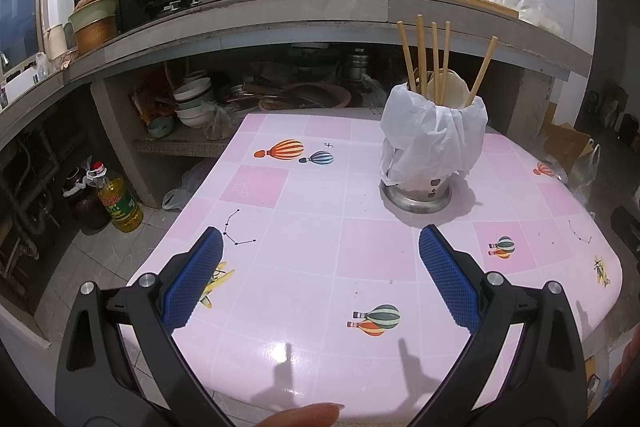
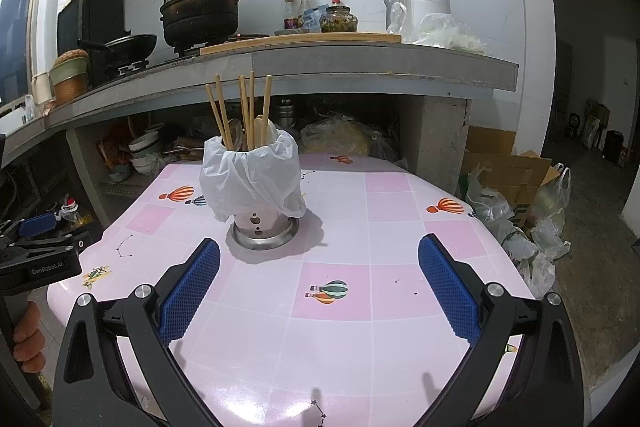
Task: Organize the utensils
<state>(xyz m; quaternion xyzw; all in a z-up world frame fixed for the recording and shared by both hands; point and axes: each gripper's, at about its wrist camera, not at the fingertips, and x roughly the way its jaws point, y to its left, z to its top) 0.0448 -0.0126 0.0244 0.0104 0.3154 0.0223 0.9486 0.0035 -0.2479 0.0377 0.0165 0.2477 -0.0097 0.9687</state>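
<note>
The chopsticks [image 2: 240, 111] stand nearly upright in a metal holder [image 2: 265, 227] draped with a white plastic bag [image 2: 252, 179], their long axes running up and fanning slightly apart at the tips; a pale spoon [image 2: 269, 131] sits among them. The holder stands on the pink-tiled desk [image 2: 360, 307], with no loose utensils showing anywhere on the desk top. From the right claw [image 2: 319, 257] the holder lies ahead and a little to the left, close beyond the left fingertip; from the left claw [image 1: 321, 247] it lies ahead and to the right, just past the right fingertip and seemingly a bit farther off. The right claw looks the nearer of the two, so it seems the likelier one to reach in, though with everything apparently already in the holder the task may be close to finished. Both claws are spread wide and hold nothing, their blue pads [image 2: 192, 291] hanging over bare desk and aimed forward and slightly down at the surface. In the right wrist view the left claw shows at the far left edge, level with the desk's near-left corner, with a hand [image 2: 28, 339] wrapped round its grip below. Beyond the desk runs a concrete kitchen counter [image 2: 360, 59] carrying a black pot [image 2: 200, 15] and bottles.
</note>
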